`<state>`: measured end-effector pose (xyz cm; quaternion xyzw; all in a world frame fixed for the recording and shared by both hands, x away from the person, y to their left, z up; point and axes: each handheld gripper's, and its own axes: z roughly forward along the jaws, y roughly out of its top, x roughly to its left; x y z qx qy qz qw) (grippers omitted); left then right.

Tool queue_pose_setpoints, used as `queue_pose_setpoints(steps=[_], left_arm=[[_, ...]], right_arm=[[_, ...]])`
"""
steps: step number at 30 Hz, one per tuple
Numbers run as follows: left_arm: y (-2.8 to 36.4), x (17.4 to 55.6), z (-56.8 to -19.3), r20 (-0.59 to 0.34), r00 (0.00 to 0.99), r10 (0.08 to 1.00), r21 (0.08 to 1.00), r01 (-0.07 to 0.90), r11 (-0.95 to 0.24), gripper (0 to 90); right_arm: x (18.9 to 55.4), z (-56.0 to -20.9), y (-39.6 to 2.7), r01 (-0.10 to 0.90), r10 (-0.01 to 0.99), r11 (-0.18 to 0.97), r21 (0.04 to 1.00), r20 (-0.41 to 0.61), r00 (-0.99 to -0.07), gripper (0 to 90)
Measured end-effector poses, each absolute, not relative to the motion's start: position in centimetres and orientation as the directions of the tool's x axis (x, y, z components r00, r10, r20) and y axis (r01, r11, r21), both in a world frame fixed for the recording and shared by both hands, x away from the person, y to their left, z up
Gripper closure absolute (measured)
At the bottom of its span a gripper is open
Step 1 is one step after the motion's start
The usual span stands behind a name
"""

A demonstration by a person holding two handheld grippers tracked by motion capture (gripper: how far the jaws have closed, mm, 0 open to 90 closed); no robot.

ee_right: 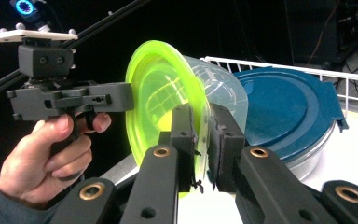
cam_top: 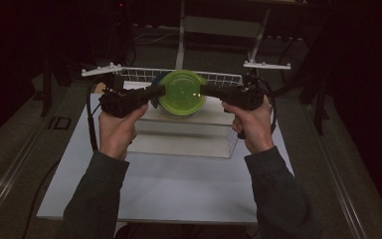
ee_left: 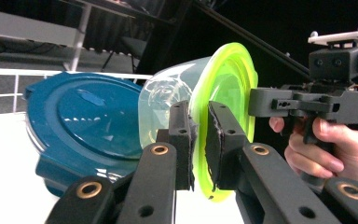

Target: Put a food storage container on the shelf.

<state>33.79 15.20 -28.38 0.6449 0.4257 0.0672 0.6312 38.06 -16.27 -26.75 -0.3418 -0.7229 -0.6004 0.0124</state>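
Clear container with green lid (cam_top: pixel 181 93): lifted above the tabletop (cam_top: pixel 179 184), left claw (cam_top: pixel 160 91) and right claw (cam_top: pixel 205 90) pinching opposite lid rims; next, carry level.

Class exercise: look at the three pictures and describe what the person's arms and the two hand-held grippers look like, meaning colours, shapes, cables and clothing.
Both forearms wear dark grey-green long sleeves. The left hand-held gripper and right hand-held gripper are matt black and boxy, each with a pistol-style grip. Their jaws are flat black bars with brass-coloured pivot rivets and dark foam pads. A pale three-cornered plate tops each one, and a black cable trails off.
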Motion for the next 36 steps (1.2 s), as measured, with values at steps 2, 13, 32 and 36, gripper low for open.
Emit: queue_pose_setpoints(steps=[2,13,32,36], left_arm=[[15.3,34.2,-28.4,-0.463,0.618,0.635,0.865,0.471,0.173,81.2],[15.1,36.0,-28.1,-0.479,0.575,0.664,0.861,0.456,0.225,78.3],[14.8,38.4,-28.3,-0.465,0.51,0.723,0.863,0.442,0.244,58.1],[15.0,38.5,-28.3,-0.466,0.507,0.725,0.863,0.441,0.247,54.1]], right_arm=[[38.6,-26.7,-16.1,0.521,0.484,0.041,0.852,0.44,-0.757,81.4],[41.0,-26.5,-15.1,0.575,0.531,0.015,0.818,0.481,-0.698,78.7],[42.8,-26.7,-14.0,0.597,0.584,-0.006,0.803,0.487,-0.649,66.9],[42.9,-26.4,-14.0,0.594,0.581,-0.016,0.804,0.491,-0.649,63.2]])
